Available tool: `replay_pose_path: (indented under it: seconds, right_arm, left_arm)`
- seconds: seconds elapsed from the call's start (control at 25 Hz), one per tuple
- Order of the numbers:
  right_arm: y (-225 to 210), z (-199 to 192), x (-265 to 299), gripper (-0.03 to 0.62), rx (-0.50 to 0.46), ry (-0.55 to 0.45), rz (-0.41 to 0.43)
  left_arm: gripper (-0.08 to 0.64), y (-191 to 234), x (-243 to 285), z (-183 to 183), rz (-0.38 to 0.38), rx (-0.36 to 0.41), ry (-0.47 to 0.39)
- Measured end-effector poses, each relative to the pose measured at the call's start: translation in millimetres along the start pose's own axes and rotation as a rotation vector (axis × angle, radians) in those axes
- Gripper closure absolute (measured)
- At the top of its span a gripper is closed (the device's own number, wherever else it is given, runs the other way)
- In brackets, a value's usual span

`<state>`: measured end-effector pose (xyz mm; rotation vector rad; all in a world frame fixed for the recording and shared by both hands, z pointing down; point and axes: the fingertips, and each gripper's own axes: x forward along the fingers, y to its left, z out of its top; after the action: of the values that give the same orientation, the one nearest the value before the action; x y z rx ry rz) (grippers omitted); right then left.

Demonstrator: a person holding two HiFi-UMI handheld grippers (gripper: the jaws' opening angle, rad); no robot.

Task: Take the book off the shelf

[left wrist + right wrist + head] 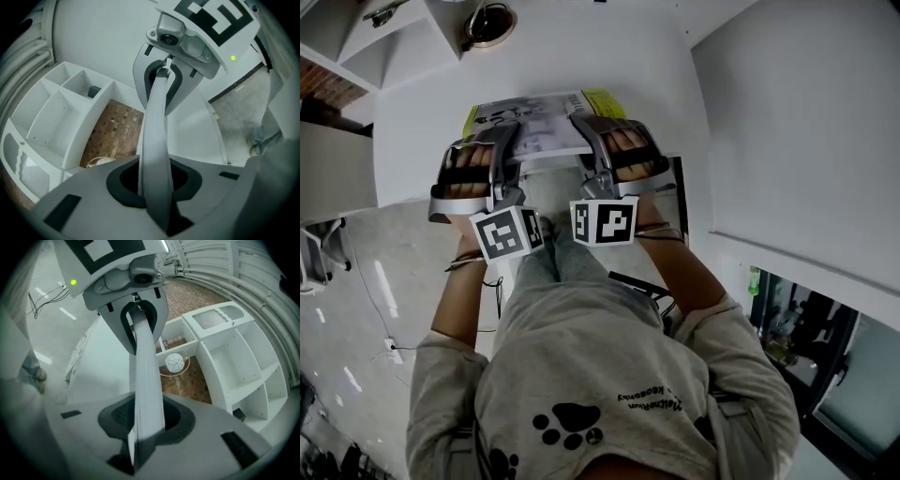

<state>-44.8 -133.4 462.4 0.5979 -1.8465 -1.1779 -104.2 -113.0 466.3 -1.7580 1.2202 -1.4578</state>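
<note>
Left claw: my left claw is nearly closed, its jaws pressed on the book, which sits thin between the dark pads.
Right claw: my right claw is in the same state, drawn in tight on the same book, with the pages wedged between its pads.
Book to claws: the book spans from one claw to the other. In each gripper view its grey edge runs straight out from that claw's jaws to the other claw's.
Book from above: in the head view it lies roughly flat, pale cover up, with a yellow-green strip along its far edge. My left claw bites its left part and my right claw its right part, both from the near side.
Book's place: it is out in front of me over the white round surface. Whether it touches that surface I cannot tell.
Shelf: the white shelf stands at the top left of the head view, well apart from the book.
Hands: my left hand and right hand grip the handles on the outer sides, and the marker cubes sit side by side nearest my body.
</note>
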Motion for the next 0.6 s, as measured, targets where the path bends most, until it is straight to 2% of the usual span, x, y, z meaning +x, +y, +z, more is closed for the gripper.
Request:
replay_pose_path:
  seconds: [0.28, 0.6]
  right_arm:
    - [30, -17, 21, 0.502, 0.012, -0.005, 0.023]
    - [35, -18, 22, 0.502, 0.022, -0.008, 0.069]
  left_arm:
    - [0.482, -30, 27, -4, -0.016, 0.005, 0.018]
    - [0.482, -35, 27, -5, -0.048, 0.002, 0.032]
